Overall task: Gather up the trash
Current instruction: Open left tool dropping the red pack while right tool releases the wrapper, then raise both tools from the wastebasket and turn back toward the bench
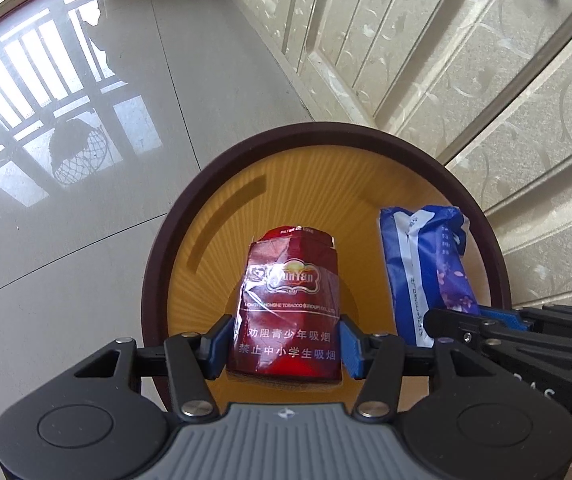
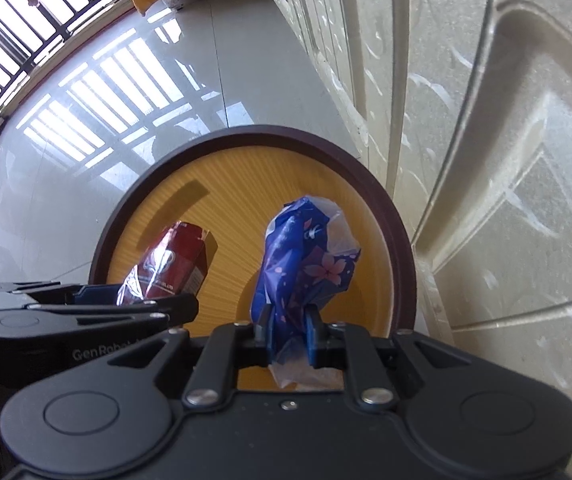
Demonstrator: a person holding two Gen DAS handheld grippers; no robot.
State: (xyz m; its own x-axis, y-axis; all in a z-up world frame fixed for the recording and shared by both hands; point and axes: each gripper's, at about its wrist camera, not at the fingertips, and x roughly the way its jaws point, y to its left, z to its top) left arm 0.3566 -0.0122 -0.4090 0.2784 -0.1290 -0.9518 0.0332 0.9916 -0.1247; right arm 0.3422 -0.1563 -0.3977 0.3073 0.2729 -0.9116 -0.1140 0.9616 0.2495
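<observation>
Both claws pointed down over the round bin [image 1: 166, 248]. Left claw [image 1: 286, 344] squeezed the red cigarette pack [image 1: 290, 304] by its sides. Right claw [image 2: 291, 340] pinched the blue tissue wrapper [image 2: 306, 264] low down. Both looked light. The pack seemed crushable, and the soft wrapper might slip.
</observation>
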